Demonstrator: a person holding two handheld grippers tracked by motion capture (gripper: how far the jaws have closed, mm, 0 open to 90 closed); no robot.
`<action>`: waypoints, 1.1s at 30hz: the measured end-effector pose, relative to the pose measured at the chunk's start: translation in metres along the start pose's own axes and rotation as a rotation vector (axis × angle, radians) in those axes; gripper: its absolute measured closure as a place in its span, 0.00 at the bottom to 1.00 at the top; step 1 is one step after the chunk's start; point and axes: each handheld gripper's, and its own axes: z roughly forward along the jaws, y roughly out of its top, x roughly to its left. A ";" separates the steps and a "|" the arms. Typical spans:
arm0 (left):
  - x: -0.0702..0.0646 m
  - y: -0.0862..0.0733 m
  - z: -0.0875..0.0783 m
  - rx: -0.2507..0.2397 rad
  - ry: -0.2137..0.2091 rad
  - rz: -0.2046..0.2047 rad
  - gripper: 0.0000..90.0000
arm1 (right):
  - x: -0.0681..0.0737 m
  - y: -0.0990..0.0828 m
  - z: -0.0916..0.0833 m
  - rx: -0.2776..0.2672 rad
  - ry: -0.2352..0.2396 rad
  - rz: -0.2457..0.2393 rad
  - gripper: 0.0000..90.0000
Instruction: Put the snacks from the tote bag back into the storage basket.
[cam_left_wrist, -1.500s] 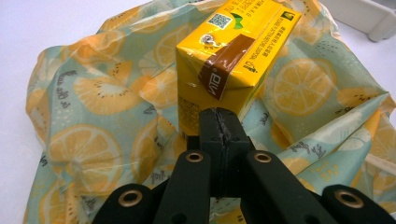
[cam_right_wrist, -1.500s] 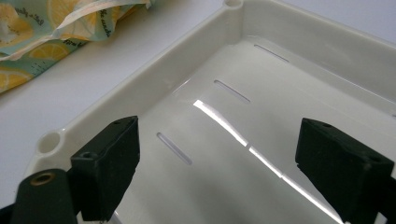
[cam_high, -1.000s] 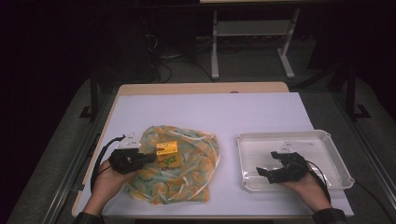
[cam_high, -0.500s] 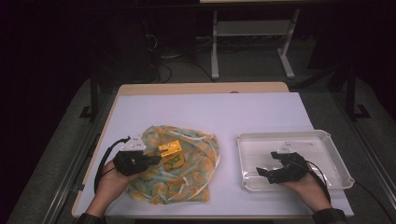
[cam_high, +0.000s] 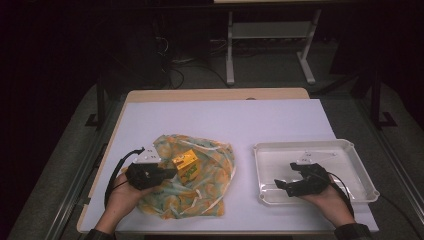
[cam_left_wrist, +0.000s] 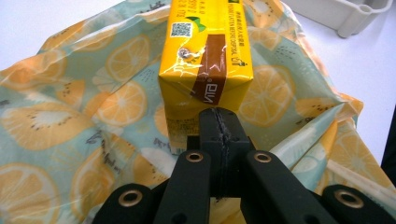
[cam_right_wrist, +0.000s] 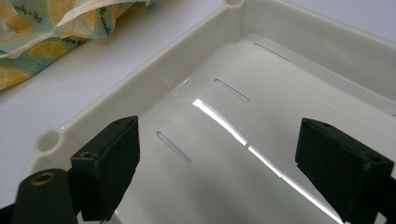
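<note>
Your left gripper (cam_left_wrist: 219, 122) is closed, its tips at the yellow carton (cam_left_wrist: 205, 51) on the fruit-print bag (cam_left_wrist: 70, 116). Your right gripper (cam_right_wrist: 224, 158) hangs wide open over the white tray (cam_right_wrist: 154, 79).

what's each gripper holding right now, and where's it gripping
Left gripper is shut just below the yellow carton; whether it pinches the bag cannot be told. Right gripper holds nothing.
</note>
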 end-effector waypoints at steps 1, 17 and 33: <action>-0.001 0.001 0.001 0.003 -0.003 0.008 1.00 | 0.000 0.000 0.000 -0.001 0.000 -0.001 0.15; -0.006 0.003 0.002 0.007 -0.015 0.014 0.95 | 0.001 0.000 0.000 0.004 0.000 0.005 0.15; -0.007 0.003 -0.009 0.032 0.029 -0.093 0.37 | 0.001 0.000 0.000 0.006 0.000 0.007 0.15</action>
